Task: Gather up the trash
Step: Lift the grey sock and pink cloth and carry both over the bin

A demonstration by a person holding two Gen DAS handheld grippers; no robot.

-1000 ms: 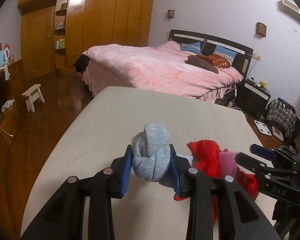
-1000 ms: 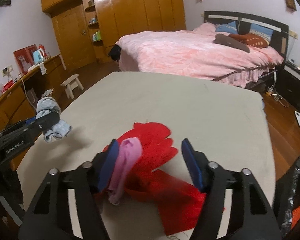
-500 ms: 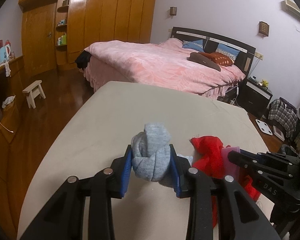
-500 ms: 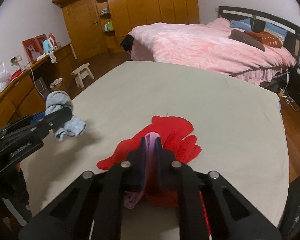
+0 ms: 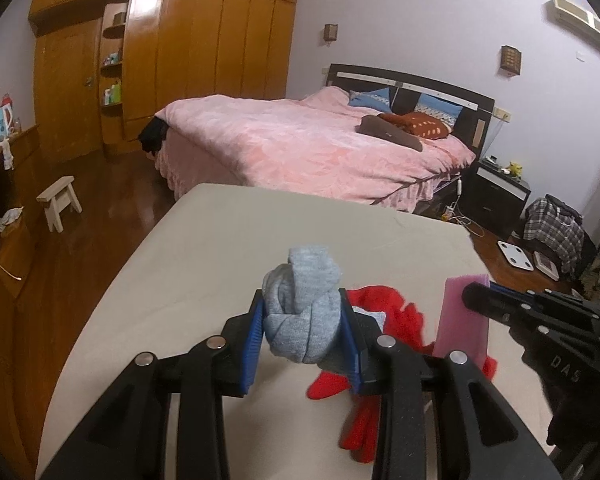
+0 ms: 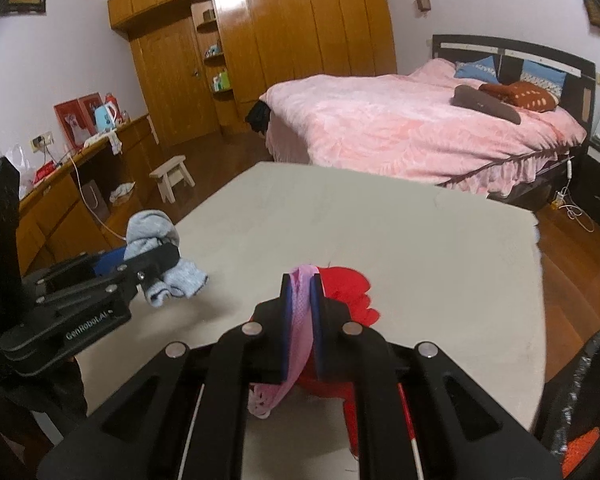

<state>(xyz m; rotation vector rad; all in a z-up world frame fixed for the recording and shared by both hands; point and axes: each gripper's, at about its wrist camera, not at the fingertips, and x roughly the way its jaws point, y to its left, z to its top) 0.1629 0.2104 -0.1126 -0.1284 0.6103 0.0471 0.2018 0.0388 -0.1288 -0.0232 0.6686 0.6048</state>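
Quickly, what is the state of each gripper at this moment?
Left gripper: shut on the grey sock.
Right gripper: jaws have just closed, shut on the pink cloth.

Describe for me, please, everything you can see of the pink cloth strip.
The pink cloth strip is a thin, flat, mesh-like fabric band. It is pinched upright between the blue pads of the right hand-held gripper, its upper end poking above them and its frilly lower end hanging free below, in front of the red cloth.
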